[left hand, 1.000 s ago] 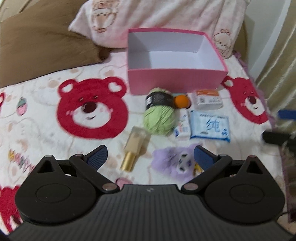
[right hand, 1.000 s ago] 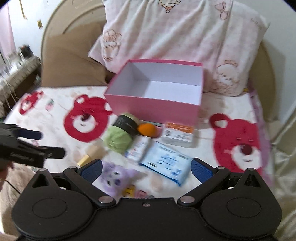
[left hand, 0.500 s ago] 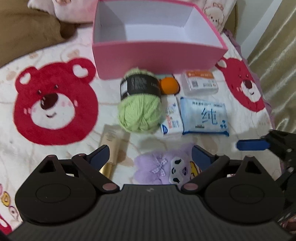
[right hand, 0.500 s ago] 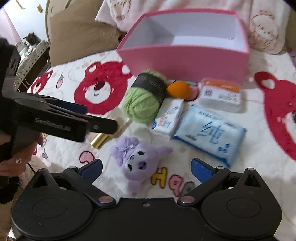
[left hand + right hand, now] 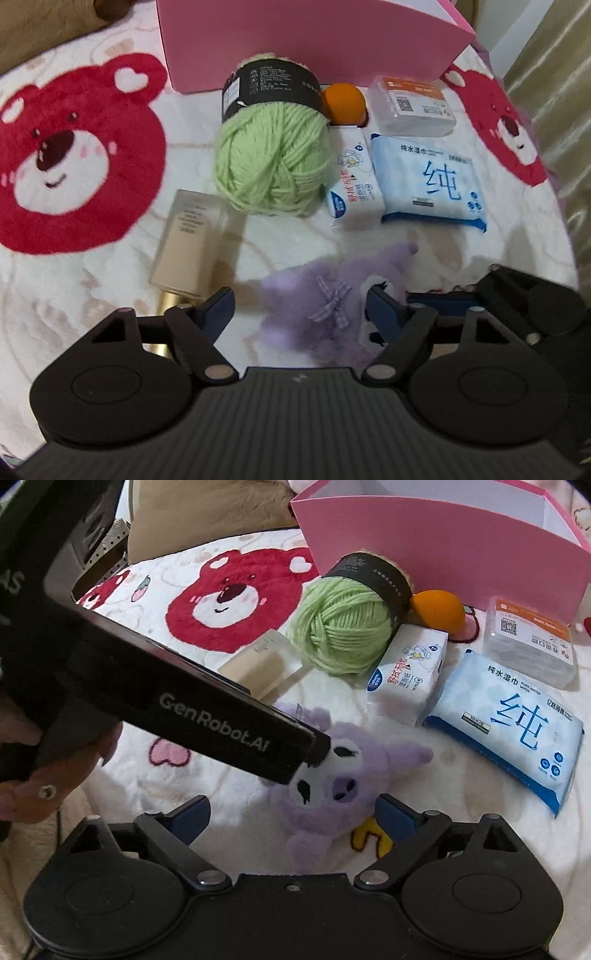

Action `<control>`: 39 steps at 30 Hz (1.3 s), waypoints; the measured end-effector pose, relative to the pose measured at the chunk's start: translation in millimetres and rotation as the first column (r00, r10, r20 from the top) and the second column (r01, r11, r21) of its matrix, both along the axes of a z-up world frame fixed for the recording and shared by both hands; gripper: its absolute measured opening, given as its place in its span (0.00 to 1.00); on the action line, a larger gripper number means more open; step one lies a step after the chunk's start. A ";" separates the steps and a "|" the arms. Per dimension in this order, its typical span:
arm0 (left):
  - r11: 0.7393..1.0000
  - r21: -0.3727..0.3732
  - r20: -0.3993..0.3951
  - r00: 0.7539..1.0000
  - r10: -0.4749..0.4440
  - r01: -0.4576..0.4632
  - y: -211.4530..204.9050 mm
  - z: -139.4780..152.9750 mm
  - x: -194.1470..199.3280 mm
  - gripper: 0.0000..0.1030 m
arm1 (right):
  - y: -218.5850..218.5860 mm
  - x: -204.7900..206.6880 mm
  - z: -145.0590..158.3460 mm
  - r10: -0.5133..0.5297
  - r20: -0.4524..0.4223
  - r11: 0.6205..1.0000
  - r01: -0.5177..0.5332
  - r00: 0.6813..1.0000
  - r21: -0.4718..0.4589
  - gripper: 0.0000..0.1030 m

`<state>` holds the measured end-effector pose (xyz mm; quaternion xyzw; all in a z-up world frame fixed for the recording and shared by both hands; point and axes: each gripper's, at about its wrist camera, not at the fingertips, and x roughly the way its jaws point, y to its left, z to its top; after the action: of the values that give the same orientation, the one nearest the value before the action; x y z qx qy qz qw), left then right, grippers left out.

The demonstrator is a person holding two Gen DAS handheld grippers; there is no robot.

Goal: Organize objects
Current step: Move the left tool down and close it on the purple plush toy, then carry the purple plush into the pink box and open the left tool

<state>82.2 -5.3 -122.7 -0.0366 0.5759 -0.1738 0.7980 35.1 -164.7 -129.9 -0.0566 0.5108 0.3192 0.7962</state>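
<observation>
The left gripper point(image 5: 300, 308) points steeply down at a small purple plush toy point(image 5: 325, 314) that lies on the bear-print blanket point(image 5: 74, 155), directly between its two blue-padded fingers. The jaws are closing, with the toy in the gap; the pads do not yet press on it. The plush is pale lilac and fuzzy, with a little checked bow on its head, a white face with black eyes, and a pointed ear stretching away from the tool.

The right gripper point(image 5: 293, 814) has the same toy point(image 5: 332, 794) between its fingers, the white face turned up toward the camera. Its jaws are closing too, and both pads stand clear of the fur. In the right wrist view the black body of the left gripper point(image 5: 236, 734) crosses from the upper left, its tip at the toy's face; a hand point(image 5: 44, 775) grips its handle at the left edge.

Beyond the left gripper's fingertips lies a ball of green yarn point(image 5: 273, 162) with a black paper band. Ahead and left of the tool a beige cosmetic bottle point(image 5: 188, 240) with a gold cap lies flat. Ahead and right are a small tissue pack point(image 5: 354, 181), a blue pack of wet wipes point(image 5: 428, 181), a clear box with an orange label point(image 5: 413, 107), and an orange ball point(image 5: 343, 103). Farthest ahead stands an open pink box point(image 5: 295, 40).
</observation>
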 end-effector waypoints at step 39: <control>0.971 -0.236 0.360 0.931 0.056 0.033 -4.4 175.0 50.3 0.44 | -12.5 81.3 168.9 0.123 0.513 0.975 -0.007 0.850 -0.223 0.59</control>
<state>132.5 -9.7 52.3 -0.1025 0.3929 -0.2405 0.8816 116.4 -177.2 39.0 -0.2434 0.3037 0.2622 0.8830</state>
